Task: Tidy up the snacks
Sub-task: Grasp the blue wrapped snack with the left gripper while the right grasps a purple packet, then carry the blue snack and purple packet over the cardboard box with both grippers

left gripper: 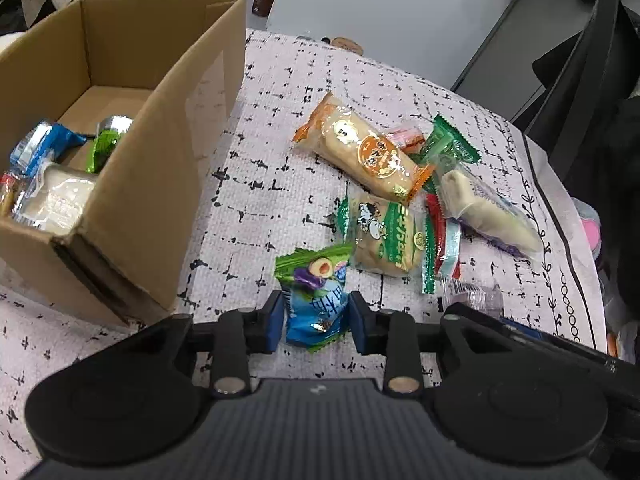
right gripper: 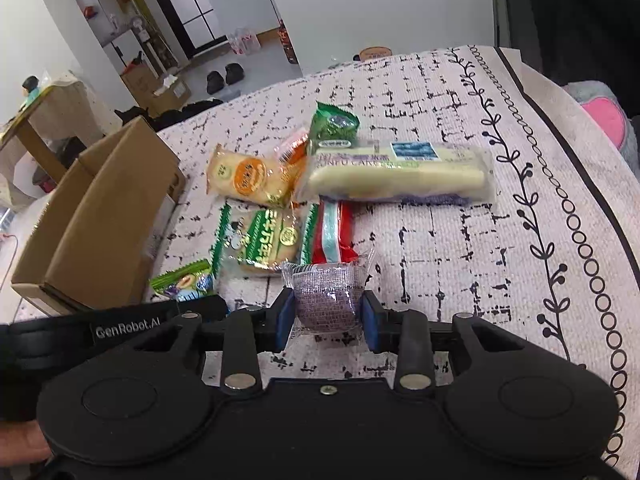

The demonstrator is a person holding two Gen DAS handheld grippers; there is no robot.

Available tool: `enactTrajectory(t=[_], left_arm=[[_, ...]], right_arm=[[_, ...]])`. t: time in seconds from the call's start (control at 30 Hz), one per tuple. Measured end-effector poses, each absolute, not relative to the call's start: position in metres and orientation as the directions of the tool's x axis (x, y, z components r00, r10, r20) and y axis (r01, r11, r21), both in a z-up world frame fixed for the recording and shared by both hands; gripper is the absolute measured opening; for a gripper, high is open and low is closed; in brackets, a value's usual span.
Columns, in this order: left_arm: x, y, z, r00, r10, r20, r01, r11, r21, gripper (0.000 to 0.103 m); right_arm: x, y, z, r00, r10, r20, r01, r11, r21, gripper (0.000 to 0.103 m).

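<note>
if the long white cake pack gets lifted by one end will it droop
Probably a little: the long white cake pack looks soft inside thin clear wrap. Its glossy film may slip in a claw. It likely shifts when moved, since it rests partly on the red snack.

We see a brown cardboard box (left gripper: 160, 184) on a pale cloth (left gripper: 280, 92) with black broken grid marks. We see a blue-and-green snack packet (left gripper: 316, 300) and a purple wrapped snack (right gripper: 328, 300).

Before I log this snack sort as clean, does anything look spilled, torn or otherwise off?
Nothing spilled or visibly torn. The loose snacks lie in an overlapping heap: the orange-wrapped cake rests across others, and the long white cake sits on the red-striped packet. The cardboard box stands upright.
</note>
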State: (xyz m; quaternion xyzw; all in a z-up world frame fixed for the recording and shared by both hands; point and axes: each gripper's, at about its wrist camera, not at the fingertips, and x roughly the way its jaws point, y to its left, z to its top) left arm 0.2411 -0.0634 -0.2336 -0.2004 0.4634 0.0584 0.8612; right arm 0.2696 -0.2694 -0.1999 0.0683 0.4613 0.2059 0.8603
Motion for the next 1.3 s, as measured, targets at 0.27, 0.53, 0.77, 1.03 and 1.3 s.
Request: enactTrajectory(t=[0.27,0.53,0.77,1.03,1.3], left_arm=[[0.234,-0.061,-0.21,0.61,-0.083,-0.788,-0.268,0.914,-0.304,0.031],[0.227,-0.054,-0.178,0.662,-0.06,-0.747,-0.261,0.916,-0.305,0.031],[0.22,-0.045,-0.156,0.696,-0.043,-0.717,-0.262,0.914,-0.31,0.031],[0.213,-0.029,-0.14,0.723,-0.019,-0.69,-0.276,0.908,-0.315,0.031],[0.205,-0.002,-0.129,0.738,0.011,-0.675,-0.305,0.897,-0.319,0.031]], right_arm=[[0.271,-0.272,-0.181,0.522,0.453,-0.723,-0.288,0.891,0.35,0.035],[0.27,-0.265,-0.16,0.553,0.487,-0.676,-0.311,0.873,0.375,0.035],[0.274,-0.254,-0.145,0.569,0.51,-0.646,-0.335,0.86,0.384,0.035],[0.276,-0.237,-0.133,0.582,0.531,-0.615,-0.359,0.847,0.392,0.035],[0.279,-0.215,-0.127,0.577,0.553,-0.601,-0.395,0.833,0.387,0.035]])
